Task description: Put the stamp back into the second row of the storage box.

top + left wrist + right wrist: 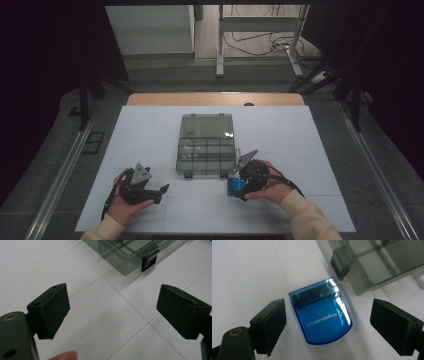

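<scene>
The right gripper (328, 322) hangs wide open over a blue translucent card case (320, 313) lying flat between its jaws, clear table (244, 270) on either side. Just beyond stands the latch corner of the clear compartment box (372, 267). The left gripper (112, 312), equally wide, holds nothing.

The room lay dim, dark at both sides, while the white table (150, 130) stood evenly lit from above. Shadows were soft. Glare streaked the blue case (322, 312) and the clear box (206, 145). The near jaws were slightly blurred in both gripper views.
</scene>
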{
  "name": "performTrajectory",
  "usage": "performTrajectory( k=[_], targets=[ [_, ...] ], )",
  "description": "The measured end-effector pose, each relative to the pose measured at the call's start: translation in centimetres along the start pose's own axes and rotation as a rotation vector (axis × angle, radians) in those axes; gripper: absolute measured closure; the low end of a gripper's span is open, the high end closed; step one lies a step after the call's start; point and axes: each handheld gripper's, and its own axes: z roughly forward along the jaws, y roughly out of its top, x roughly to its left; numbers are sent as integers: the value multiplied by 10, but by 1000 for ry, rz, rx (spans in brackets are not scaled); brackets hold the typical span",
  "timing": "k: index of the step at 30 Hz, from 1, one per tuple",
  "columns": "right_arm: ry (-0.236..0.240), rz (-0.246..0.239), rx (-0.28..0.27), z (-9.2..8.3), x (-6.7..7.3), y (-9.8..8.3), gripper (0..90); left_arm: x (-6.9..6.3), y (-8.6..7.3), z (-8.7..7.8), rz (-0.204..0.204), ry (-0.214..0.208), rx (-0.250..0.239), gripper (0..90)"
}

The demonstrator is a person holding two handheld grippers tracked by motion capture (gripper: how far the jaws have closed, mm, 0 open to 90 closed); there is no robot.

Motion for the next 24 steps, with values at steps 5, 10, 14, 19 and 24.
performTrajectory(
  k=[5, 10, 14, 19, 24],
  targets=[
    [12, -23, 32, 8, 2, 2, 163, 0, 0, 0, 1, -3, 1, 116],
    [21, -34, 62, 17, 3, 2, 263, -1, 0, 0, 6, -4, 2, 117],
    [21, -48, 57, 16, 3, 3, 343, -1, 0, 0, 6, -4, 1, 117],
    [27, -62, 46, 14, 1, 2, 408, -1, 0, 0, 6, -5, 0, 117],
    [29, -88, 30, 11, 0, 2, 410, 0, -1, 0, 6, -6, -1, 117]
  ],
)
